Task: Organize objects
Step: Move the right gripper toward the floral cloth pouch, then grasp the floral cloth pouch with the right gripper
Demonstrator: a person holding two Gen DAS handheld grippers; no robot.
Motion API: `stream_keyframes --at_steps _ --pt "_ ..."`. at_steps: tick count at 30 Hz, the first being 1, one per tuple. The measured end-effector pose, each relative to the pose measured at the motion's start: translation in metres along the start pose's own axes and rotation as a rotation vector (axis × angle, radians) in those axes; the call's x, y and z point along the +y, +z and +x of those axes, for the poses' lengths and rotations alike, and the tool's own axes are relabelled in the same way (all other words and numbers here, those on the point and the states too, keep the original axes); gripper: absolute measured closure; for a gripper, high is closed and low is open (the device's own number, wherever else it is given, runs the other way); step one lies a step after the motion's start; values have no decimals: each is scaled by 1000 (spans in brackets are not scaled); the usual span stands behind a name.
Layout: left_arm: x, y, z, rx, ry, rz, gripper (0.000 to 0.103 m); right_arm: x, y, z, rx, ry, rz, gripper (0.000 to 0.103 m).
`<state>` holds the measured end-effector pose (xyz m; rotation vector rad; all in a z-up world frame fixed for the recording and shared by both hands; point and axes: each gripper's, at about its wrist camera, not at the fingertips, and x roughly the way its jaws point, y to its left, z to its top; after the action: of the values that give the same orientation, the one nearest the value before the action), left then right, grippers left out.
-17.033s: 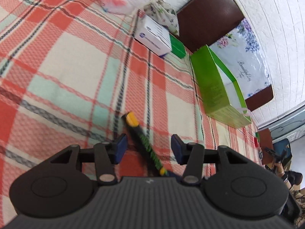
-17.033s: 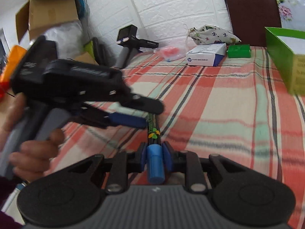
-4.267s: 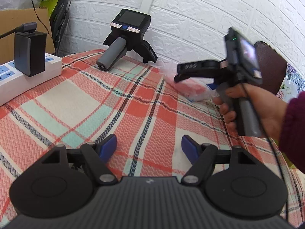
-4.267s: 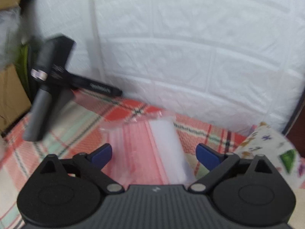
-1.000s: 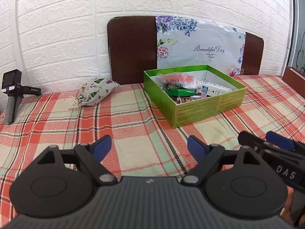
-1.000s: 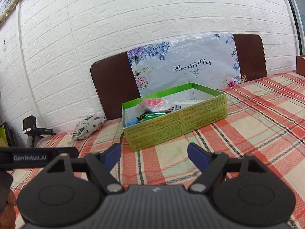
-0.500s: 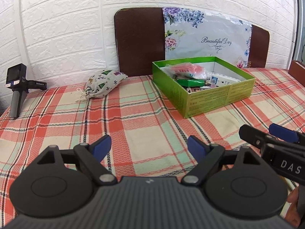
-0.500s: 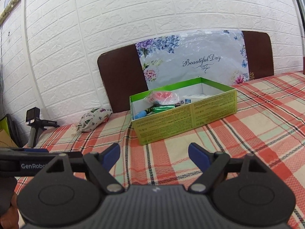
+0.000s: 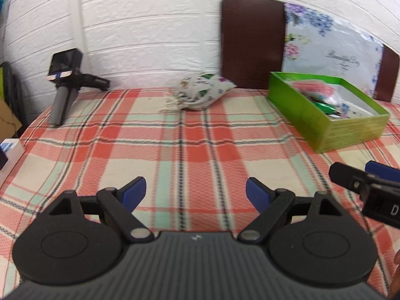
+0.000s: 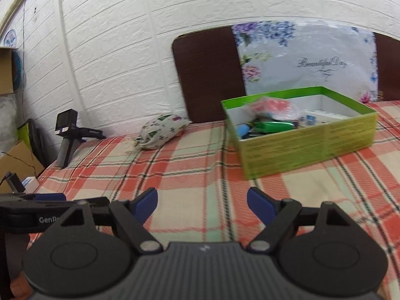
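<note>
A green box [image 9: 322,122] [image 10: 307,147] sits on the plaid cloth at the right, holding a pink packet [image 10: 272,107], a green item [image 10: 275,125] and other small things. A floral drawstring pouch [image 9: 202,95] [image 10: 160,130] lies on the cloth near the wall, left of the box. My left gripper [image 9: 196,192] is open and empty, low over the cloth. My right gripper [image 10: 202,201] is open and empty; it also shows at the right edge of the left wrist view [image 9: 370,182].
A black camera on a small tripod [image 9: 63,85] [image 10: 67,135] stands at the back left corner. A dark headboard with a floral sheet [image 10: 300,67] leans on the white brick wall. A white power strip [image 9: 7,155] lies at the left edge.
Both grippers have swung left, so the pouch and the camera tripod sit nearer the middle of view and the box has shifted right. Both stay open and empty.
</note>
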<state>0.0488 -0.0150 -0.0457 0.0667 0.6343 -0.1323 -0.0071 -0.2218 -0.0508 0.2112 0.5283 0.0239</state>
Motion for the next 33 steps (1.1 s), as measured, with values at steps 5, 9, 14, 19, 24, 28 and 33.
stream_keyframes --at_steps 5,9,14,19,24,28,33 --pt "33 2 14 -2 55 -44 15 23 12 34 31 42 -34 21" --pt "61 -3 27 -7 104 -93 15 39 30 77 63 90 -29 21" --pt "88 -22 47 11 139 -156 15 67 51 147 89 137 -28 21" --pt "81 -41 49 -58 116 -105 8 85 71 219 109 115 11 21" --pt "78 -41 52 -73 97 -100 8 81 82 277 175 104 236 18" --pt "84 -42 51 -85 69 -131 8 82 78 289 152 61 201 37" --pt "83 -40 53 -84 69 -128 8 62 67 270 165 93 232 67"
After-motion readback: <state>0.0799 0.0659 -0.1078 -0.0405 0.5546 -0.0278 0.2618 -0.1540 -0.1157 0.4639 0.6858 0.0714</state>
